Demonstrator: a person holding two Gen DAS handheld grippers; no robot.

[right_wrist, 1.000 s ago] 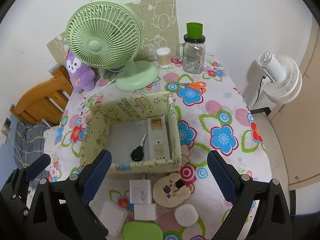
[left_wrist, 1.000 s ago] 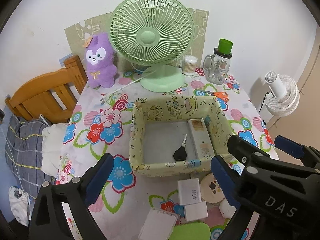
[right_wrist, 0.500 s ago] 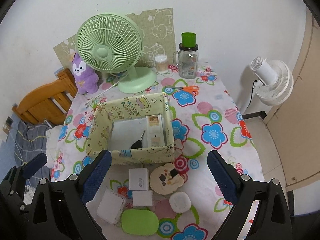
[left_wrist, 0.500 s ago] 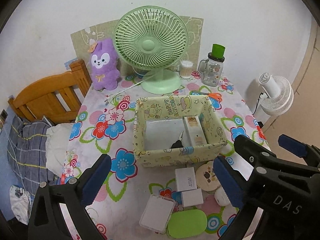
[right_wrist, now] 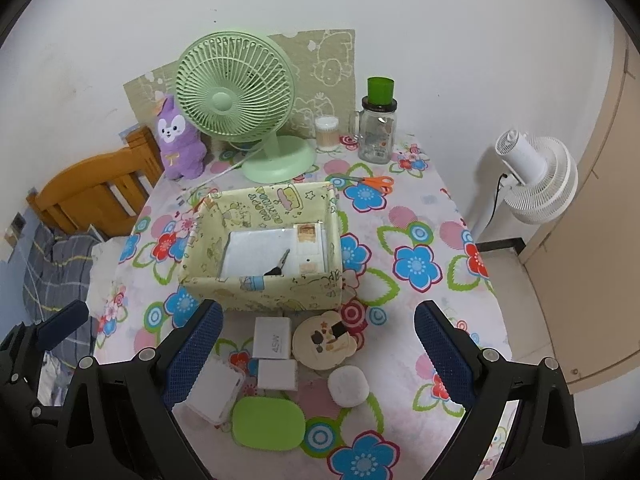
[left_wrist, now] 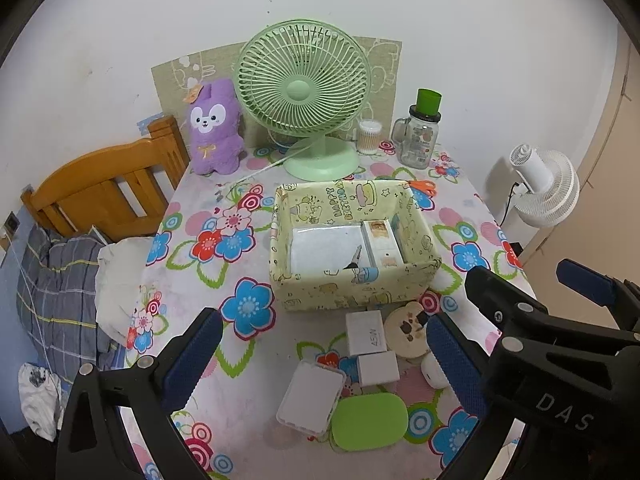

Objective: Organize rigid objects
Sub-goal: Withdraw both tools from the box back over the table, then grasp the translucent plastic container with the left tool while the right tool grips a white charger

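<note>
Down on the flowered table (right_wrist: 420,216), both hand-held grippers hang above the near edge with nothing between their blue pads. The left hand-held gripper (left_wrist: 320,354) stands with its jaws spread wide, and the right hand-held gripper (right_wrist: 318,350) is likewise wide apart and empty. Mid-table sits a yellow patterned box (right_wrist: 264,296), holding a black key (right_wrist: 277,267) and a long white carton (right_wrist: 310,250) along its right wall. Just in front of the box lie the loose pieces: a white charger block (right_wrist: 273,337) marked 45W, a smaller white cube (right_wrist: 277,374) touching its near side, a round bear-shaped case (right_wrist: 323,344) beside them, a white puck (right_wrist: 348,385), a flat white case (right_wrist: 214,396) and a lime green oval case (right_wrist: 267,422). Behind the box stand a green fan (right_wrist: 236,100), a purple plush (right_wrist: 178,140), a jar with a green lid (right_wrist: 376,128) and orange scissors (right_wrist: 374,182).
</note>
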